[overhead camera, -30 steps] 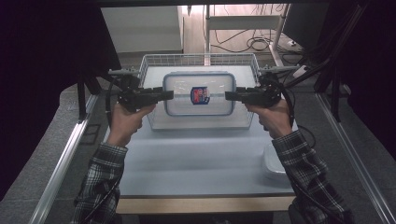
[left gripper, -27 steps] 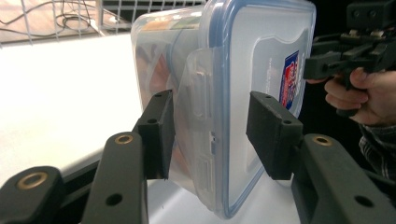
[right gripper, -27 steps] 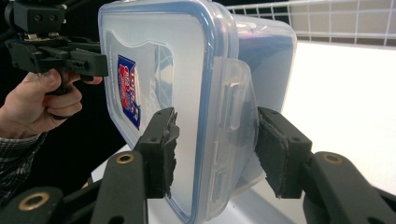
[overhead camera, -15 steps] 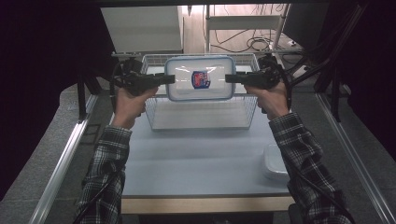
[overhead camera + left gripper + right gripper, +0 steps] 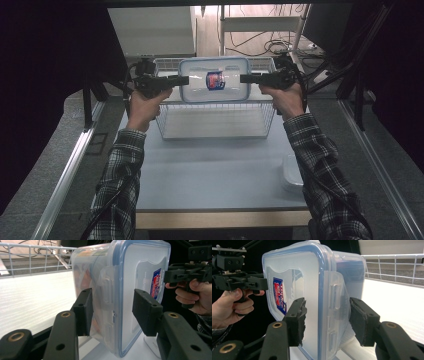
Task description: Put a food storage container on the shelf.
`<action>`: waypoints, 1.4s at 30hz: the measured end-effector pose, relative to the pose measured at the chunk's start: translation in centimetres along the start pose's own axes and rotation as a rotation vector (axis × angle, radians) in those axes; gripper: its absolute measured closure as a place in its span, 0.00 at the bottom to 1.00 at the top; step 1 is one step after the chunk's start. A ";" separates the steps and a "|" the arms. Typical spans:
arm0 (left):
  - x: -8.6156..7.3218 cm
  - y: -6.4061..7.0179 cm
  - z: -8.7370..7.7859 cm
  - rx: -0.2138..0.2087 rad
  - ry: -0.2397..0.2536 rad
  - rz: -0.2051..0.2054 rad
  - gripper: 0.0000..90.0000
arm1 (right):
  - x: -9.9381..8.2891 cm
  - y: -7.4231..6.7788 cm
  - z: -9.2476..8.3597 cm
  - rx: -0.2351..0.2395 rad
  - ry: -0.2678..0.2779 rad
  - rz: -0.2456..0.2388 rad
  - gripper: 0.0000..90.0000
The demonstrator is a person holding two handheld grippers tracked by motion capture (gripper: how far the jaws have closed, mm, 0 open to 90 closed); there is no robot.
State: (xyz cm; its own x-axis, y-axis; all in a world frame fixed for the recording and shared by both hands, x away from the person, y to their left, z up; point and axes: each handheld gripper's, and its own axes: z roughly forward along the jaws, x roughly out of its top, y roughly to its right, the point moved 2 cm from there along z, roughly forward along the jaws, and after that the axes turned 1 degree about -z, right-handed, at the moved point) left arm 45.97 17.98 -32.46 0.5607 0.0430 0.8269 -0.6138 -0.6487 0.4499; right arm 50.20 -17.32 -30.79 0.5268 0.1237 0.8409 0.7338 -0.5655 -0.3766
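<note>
Lidded container (image 5: 215,80) now farther out over the wire basket (image 5: 215,120) than 1 second ago, pinched between left tool (image 5: 184,80) and right tool (image 5: 245,78); lowering in looks next.

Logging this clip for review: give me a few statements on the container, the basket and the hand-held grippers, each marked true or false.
1. The lidded container is held between both hand-held grippers, one at each end. True: the left hand-held gripper and the right hand-held gripper each clamp an end.
2. The container's lid is off. False: the blue-rimmed lid is on, its side latch down.
3. The container is held above the wire basket. True.
4. A red and blue label shows on the lid. True.
5. The basket stands on the floor. False: it stands on the table.
</note>
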 end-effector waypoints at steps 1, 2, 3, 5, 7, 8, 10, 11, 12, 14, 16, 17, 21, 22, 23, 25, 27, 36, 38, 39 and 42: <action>0.0 0.0 0.0 0.002 0.003 -0.002 0.57 | 0.0 0.0 0.0 0.000 0.000 0.000 0.54; 0.0 0.0 0.1 0.006 0.006 0.001 0.57 | 0.0 0.0 0.1 0.000 -0.002 0.002 0.54; 0.0 0.0 0.1 0.009 0.011 0.011 0.57 | 0.0 0.2 0.2 0.002 -0.001 0.001 0.53; -0.2 -0.1 0.2 0.016 0.021 0.024 0.56 | 0.0 0.3 0.2 0.001 0.000 -0.004 0.53; -0.2 0.0 0.2 0.020 0.022 0.028 0.55 | 0.0 0.2 0.3 -0.003 -0.001 -0.009 0.53; -0.2 0.0 0.2 0.022 0.025 0.032 0.55 | 0.0 0.2 0.3 -0.006 -0.003 -0.014 0.53; -0.3 0.0 0.2 0.026 0.028 0.041 0.55 | 0.0 0.1 0.2 -0.018 -0.013 -0.022 0.52; -0.4 0.1 0.2 0.029 0.028 0.044 0.55 | 0.0 0.0 0.2 -0.027 -0.015 -0.027 0.52; -0.5 0.2 0.3 0.040 0.019 0.050 0.54 | 0.0 -0.1 0.2 -0.035 -0.020 -0.030 0.52; -0.5 0.2 0.4 0.064 0.005 0.068 0.53 | 0.0 -0.1 0.3 -0.041 -0.022 -0.032 0.52; -1.0 0.4 0.9 0.140 -0.047 0.117 0.57 | -0.2 -0.1 0.6 -0.057 -0.032 -0.049 0.48; -1.0 0.4 0.9 0.140 -0.047 0.117 0.56 | -0.2 -0.1 0.6 -0.057 -0.032 -0.049 0.48; -1.4 -0.2 1.2 0.118 -0.031 0.073 0.56 | -0.4 0.3 0.7 -0.050 -0.032 -0.018 0.47; -1.4 -0.3 1.2 0.114 -0.028 0.069 0.56 | -0.4 0.4 0.7 -0.044 -0.031 -0.015 0.47; -1.4 -0.3 1.2 0.107 -0.027 0.068 0.56 | -0.4 0.5 0.7 -0.040 -0.033 -0.015 0.46; -1.4 -0.2 1.1 0.111 -0.028 0.073 0.57 | -0.3 0.4 0.9 -0.062 -0.042 -0.027 0.44; -1.5 -0.1 1.0 0.112 -0.028 0.075 0.57 | -0.3 0.3 1.0 -0.078 -0.048 -0.034 0.42; -1.7 -0.1 1.6 0.157 -0.060 0.117 0.57 | -1.2 0.2 2.1 -0.128 -0.094 -0.086 0.52; -1.7 -0.1 1.6 0.151 -0.053 0.109 0.56 | -1.2 0.2 2.1 -0.130 -0.090 -0.089 0.52; -1.7 -0.2 1.6 0.145 -0.045 0.100 0.55 | -1.2 0.2 2.1 -0.129 -0.085 -0.085 0.52; -1.6 -0.2 1.6 0.148 -0.028 0.100 0.55 | -1.1 0.5 2.0 -0.117 -0.064 -0.064 0.51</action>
State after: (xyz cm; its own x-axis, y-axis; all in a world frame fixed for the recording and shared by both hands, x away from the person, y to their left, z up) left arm 46.13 16.83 -34.45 0.5175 -0.0465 0.8544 -0.5796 -0.7536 0.3100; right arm 50.90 -16.11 -32.69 0.5096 0.2117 0.8340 0.7136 -0.6455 -0.2722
